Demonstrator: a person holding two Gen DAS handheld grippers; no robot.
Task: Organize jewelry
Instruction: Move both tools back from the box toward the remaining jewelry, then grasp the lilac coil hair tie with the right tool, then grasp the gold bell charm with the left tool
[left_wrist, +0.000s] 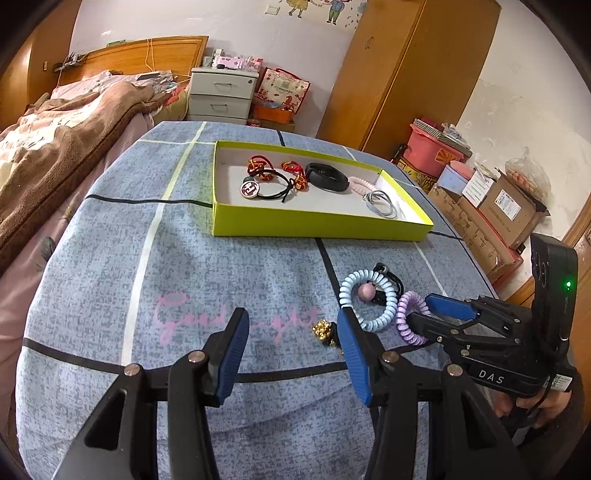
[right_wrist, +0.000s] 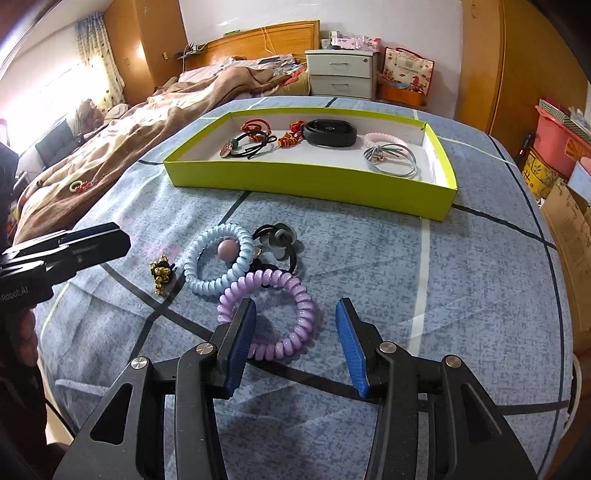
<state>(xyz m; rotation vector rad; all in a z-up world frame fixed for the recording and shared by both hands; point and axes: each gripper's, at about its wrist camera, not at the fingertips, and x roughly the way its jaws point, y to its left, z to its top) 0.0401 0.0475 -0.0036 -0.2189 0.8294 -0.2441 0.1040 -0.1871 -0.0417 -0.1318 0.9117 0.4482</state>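
A lime-green tray (left_wrist: 317, 225) (right_wrist: 303, 182) on the blue bedspread holds red knotted ties, a black band (left_wrist: 327, 176) (right_wrist: 330, 133), a pink coil and grey elastics. On the cloth lie a light blue coil tie (left_wrist: 365, 299) (right_wrist: 218, 262) with a pink bead, a purple coil tie (left_wrist: 408, 321) (right_wrist: 280, 314), a black tie with grey petals (right_wrist: 275, 240) and a gold bead cluster (left_wrist: 324, 330) (right_wrist: 161, 275). My left gripper (left_wrist: 293, 347) is open just left of the cluster. My right gripper (right_wrist: 295, 332) is open, straddling the purple coil's near side.
A bed with a brown blanket (left_wrist: 55, 147) lies to the left. A white nightstand (left_wrist: 221, 94) and wooden wardrobe (left_wrist: 406, 74) stand behind. Cardboard boxes (left_wrist: 498, 206) and a red bin (left_wrist: 436, 151) sit on the right.
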